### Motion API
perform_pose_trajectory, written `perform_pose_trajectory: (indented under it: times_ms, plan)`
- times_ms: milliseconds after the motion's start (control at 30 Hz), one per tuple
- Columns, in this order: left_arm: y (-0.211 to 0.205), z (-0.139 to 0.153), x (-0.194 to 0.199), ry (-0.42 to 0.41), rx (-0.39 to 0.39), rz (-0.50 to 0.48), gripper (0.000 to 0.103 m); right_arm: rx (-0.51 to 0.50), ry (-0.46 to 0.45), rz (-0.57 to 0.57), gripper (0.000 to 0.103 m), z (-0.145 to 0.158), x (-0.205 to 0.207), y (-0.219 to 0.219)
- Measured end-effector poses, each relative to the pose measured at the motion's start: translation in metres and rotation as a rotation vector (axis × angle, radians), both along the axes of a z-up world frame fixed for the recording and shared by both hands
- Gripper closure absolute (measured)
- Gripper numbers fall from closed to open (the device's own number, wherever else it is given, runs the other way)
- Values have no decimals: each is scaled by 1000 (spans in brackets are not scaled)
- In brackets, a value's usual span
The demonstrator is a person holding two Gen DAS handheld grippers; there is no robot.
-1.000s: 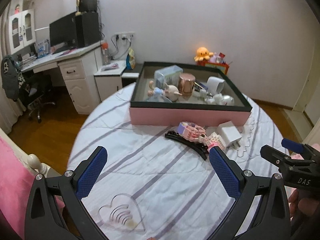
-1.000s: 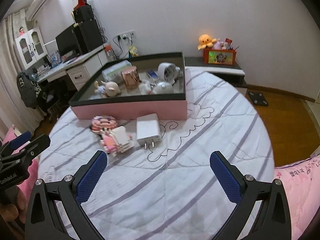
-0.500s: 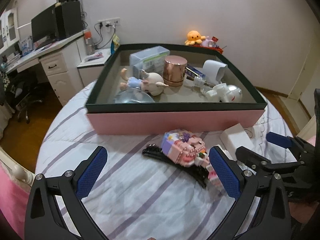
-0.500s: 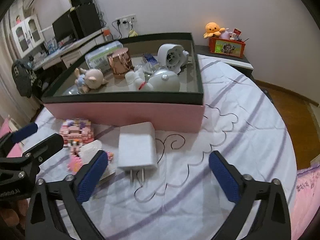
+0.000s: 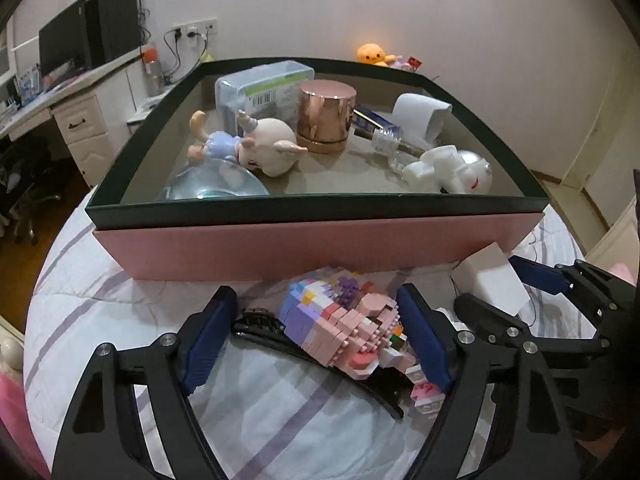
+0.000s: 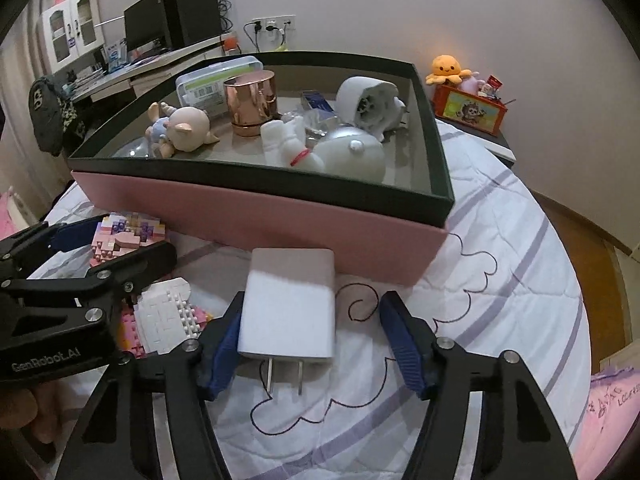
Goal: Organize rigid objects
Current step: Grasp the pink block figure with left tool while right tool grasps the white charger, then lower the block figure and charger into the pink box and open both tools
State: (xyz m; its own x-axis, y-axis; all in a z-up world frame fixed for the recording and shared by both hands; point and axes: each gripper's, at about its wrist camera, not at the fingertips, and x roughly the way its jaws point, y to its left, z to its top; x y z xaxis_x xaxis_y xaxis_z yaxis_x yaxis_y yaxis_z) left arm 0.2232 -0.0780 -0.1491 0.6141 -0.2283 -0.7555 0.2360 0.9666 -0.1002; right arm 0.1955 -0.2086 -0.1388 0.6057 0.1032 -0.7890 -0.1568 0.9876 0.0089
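Observation:
A pink and purple brick figure [image 5: 340, 328] lies on a black hair clip [image 5: 304, 354] on the striped bed cover, in front of a pink box [image 5: 312, 246]. My left gripper [image 5: 316, 340] is open, its fingers either side of the brick figure. A white plug adapter [image 6: 290, 304] lies in front of the box. My right gripper [image 6: 310, 346] is open around it, the left pad touching its side. The brick figure [image 6: 126, 236] and left gripper [image 6: 84, 260] also show in the right wrist view.
The box [image 6: 434, 200] holds a pig doll [image 5: 262, 146], a copper cup [image 5: 326, 116], a clear plastic case [image 5: 260, 88], a white astronaut figure [image 6: 332, 152] and a white roll [image 6: 370, 102]. A white brick piece [image 6: 168, 316] lies left of the adapter. A desk [image 5: 72, 108] stands far left.
Both grippers moved forward and down toward the box. The left now straddles the brick figure, the right straddles the adapter. Both jaws have narrowed.

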Motion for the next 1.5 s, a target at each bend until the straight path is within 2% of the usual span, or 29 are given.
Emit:
perform_pose_trajectory:
  times_ms: [33,100,133,167,200,233,500,600,900,1033,1267,1500]
  plan:
    - [2,0,-1,1,-14,-4,21,6,-2,9,43,1,0,0]
    - [7,0,-4,3,-28,-5,23,29,-5,23,62,4,0,0]
    - [10,1,-6,0,-37,-5,37,36,-4,28,62,5,-1,0]
    - [13,2,-8,-1,-39,-5,42,46,-1,33,62,6,-1,-2]
    - [17,4,-11,-4,-42,-3,57,58,0,34,62,6,-3,-4]
    - [19,5,-12,5,-41,-4,61,68,0,31,62,7,-5,-6]
    - [39,13,-34,-15,-65,3,63,122,-2,20,62,12,-23,-11]
    - [43,18,-38,-23,-73,2,69,128,-12,21,62,19,-30,-9]
    - [56,42,-56,-77,-95,-3,69,157,-67,47,62,48,-46,0]
    - [55,65,-57,-129,-97,-21,69,160,-109,69,62,68,-43,4]
    - [43,100,-31,-209,-90,-51,69,139,-186,96,62,104,-11,12]
    - [24,105,22,-208,-72,-64,69,128,-175,93,62,106,41,13]
